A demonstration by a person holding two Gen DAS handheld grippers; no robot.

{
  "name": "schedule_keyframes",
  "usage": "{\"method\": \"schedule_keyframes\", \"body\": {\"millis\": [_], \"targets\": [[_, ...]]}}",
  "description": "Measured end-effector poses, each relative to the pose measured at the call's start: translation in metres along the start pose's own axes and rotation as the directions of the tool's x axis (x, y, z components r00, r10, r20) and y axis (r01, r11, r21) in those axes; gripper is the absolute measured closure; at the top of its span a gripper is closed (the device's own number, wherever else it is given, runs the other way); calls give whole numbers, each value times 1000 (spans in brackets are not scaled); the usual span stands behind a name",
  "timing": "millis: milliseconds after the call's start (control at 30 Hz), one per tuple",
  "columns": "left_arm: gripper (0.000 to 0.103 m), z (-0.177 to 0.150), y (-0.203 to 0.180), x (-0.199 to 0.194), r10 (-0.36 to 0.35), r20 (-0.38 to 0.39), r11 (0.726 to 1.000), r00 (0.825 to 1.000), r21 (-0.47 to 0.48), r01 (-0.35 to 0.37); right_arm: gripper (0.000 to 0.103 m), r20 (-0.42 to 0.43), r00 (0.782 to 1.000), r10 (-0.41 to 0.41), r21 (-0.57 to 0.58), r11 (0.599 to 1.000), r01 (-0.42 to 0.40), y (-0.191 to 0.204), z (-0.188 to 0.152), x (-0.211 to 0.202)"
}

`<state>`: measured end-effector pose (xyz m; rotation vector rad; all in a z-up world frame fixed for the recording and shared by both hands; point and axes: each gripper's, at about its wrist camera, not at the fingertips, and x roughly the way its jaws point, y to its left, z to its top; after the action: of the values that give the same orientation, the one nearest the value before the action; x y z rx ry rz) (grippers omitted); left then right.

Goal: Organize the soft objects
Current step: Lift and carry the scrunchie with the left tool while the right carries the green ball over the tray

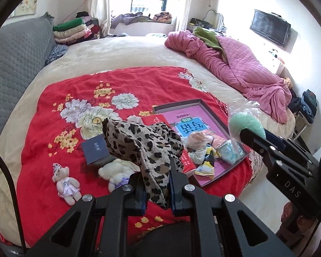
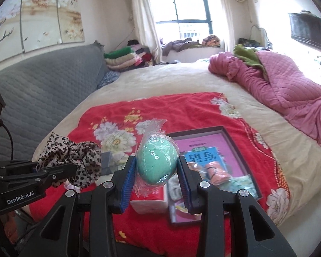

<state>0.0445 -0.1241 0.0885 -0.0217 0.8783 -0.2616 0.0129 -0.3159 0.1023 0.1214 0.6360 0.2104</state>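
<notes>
My left gripper (image 1: 156, 184) is shut on a leopard-print cloth (image 1: 143, 143) and holds it above the red flowered blanket (image 1: 60, 141). The cloth also shows in the right wrist view (image 2: 75, 158). My right gripper (image 2: 157, 167) is shut on a mint-green soft ball in clear plastic wrap (image 2: 157, 162), held above the blanket; the ball shows in the left wrist view (image 1: 246, 124). A shallow dark box with a pink liner (image 1: 203, 115) lies on the blanket and holds several small soft toys (image 1: 205, 150). Two small plush bears (image 1: 66, 184) (image 1: 115, 171) lie on the blanket.
A small dark blue box (image 1: 96, 150) and a red book (image 1: 156, 120) lie by the tray. A pink quilt (image 1: 235, 64) is bunched at the bed's far right. A grey padded headboard (image 1: 15, 64) is at left. Folded blankets (image 1: 75, 32) are stacked behind.
</notes>
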Motion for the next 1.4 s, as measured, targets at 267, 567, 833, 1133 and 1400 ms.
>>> {"method": "schedule_keyframes", "body": {"millis": [267,567,833,1133,1400], "targets": [[88,12,-34,7,-33,-10,998,999,56,34,64,28,998,-52,86,995,50,-39,0,-16],[88,13,-69,53,-99,-100,990,990,94,109,64,25,992,-127,126,984,123,-69,-11,-21],[88,13,-94,106,-124,-180,982,976,120,147,64,-9,992,-129,146,981,129,-85,-22,-3],[88,9,-106,158,-162,-264,975,951,108,196,64,-67,989,-130,165,976,140,-104,-42,22],[88,9,-106,192,-129,-328,979,936,109,174,63,-133,984,-122,154,978,142,-108,-56,56]]}}
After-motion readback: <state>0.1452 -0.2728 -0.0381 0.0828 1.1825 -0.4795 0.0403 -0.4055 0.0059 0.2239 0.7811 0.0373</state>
